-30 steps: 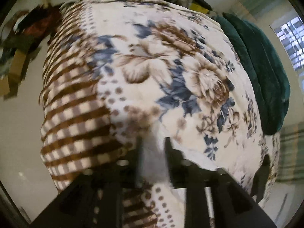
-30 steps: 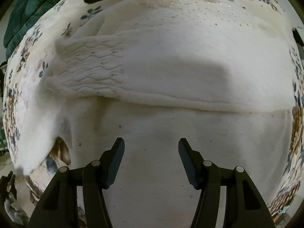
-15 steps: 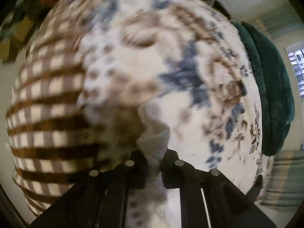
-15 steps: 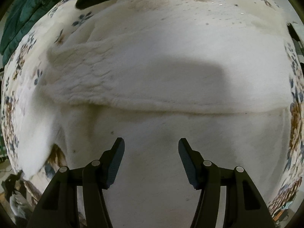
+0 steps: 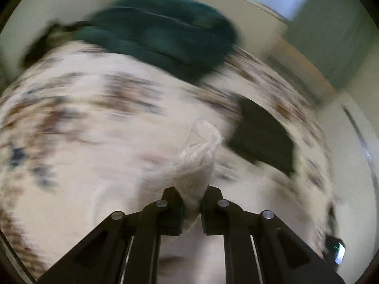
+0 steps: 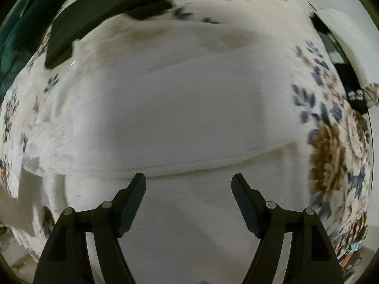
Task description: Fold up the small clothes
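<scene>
The left gripper (image 5: 190, 203), whose jaws a second ago still stood apart around a tuft of white fabric, has clamped onto it and swung round, so its view, now smeared with motion, takes in the green blanket (image 5: 163, 33) at the far side of the bed (image 5: 71, 123) instead of the checked border. That reads as the pull of a fold just beginning, with a corner of the white garment (image 6: 189, 118) lifted. The right gripper (image 6: 188, 184) has travelled across the garment and its jaws are opening, nothing between them. The garment lies spread on the floral bedspread, soft and fleecy, one layer already doubled over with a fold edge running left to right just beyond the right jaws; a dark garment (image 6: 99, 16) lies at the far left.
</scene>
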Available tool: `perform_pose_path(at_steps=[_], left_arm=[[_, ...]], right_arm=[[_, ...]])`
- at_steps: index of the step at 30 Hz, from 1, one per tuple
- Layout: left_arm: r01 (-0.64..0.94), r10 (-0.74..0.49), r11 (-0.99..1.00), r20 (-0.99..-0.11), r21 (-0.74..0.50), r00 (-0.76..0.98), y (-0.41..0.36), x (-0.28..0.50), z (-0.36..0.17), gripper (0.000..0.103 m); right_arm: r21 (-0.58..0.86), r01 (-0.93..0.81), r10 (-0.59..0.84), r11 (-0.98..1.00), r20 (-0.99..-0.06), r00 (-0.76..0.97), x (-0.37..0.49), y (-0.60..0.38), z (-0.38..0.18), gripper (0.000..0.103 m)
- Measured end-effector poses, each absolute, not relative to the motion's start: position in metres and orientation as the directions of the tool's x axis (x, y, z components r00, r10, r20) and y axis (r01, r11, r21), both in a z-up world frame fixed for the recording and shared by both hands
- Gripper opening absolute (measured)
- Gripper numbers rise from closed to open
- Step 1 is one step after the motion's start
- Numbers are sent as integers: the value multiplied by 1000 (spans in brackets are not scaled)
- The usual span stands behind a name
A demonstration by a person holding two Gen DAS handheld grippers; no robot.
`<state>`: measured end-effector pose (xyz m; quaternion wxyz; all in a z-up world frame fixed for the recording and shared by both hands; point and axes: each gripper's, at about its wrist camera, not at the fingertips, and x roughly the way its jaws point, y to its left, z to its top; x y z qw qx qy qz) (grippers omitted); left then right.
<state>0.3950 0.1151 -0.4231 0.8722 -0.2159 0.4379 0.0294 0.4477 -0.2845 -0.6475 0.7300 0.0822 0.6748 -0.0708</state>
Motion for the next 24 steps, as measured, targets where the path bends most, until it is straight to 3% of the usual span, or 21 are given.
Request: perform_pose_path(at_steps=[5, 10, 11, 12, 13, 14, 20, 24], left_arm=[[41, -375, 908, -764, -417, 525, -69, 420, -429, 8], [161, -440, 896, -774, -414, 455, -168, 419, -429, 16], [163, -427, 902, -780, -399, 458, -174, 418, -426, 30], [166, -412, 910, -783, -379, 467, -176, 418, -422, 55], [166, -401, 915, -781, -368, 479, -172, 419, -419, 71], [156, -389, 920, -781, -361, 488, -164, 423, -420, 99], [-74, -122, 977, -812, -199, 571, -57, 407, -426, 102], [-242, 86, 969, -843, -54, 531, 26, 386, -442, 102]], right_arm=[[22, 296, 2, 955, -998, 68, 453, -323, -661, 76], [75, 366, 59, 927, -997, 54, 445, -378, -668, 76], [85, 369, 68, 926, -996, 58, 444, -386, -666, 76], [102, 372, 83, 923, -994, 67, 441, -394, -664, 76], [121, 374, 99, 920, -992, 77, 441, -400, -662, 76], [152, 375, 127, 915, -988, 91, 439, -405, -659, 76], [327, 332, 276, 884, -941, 194, 469, -398, -645, 76], [327, 300, 276, 896, -940, 199, 506, -378, -659, 76]])
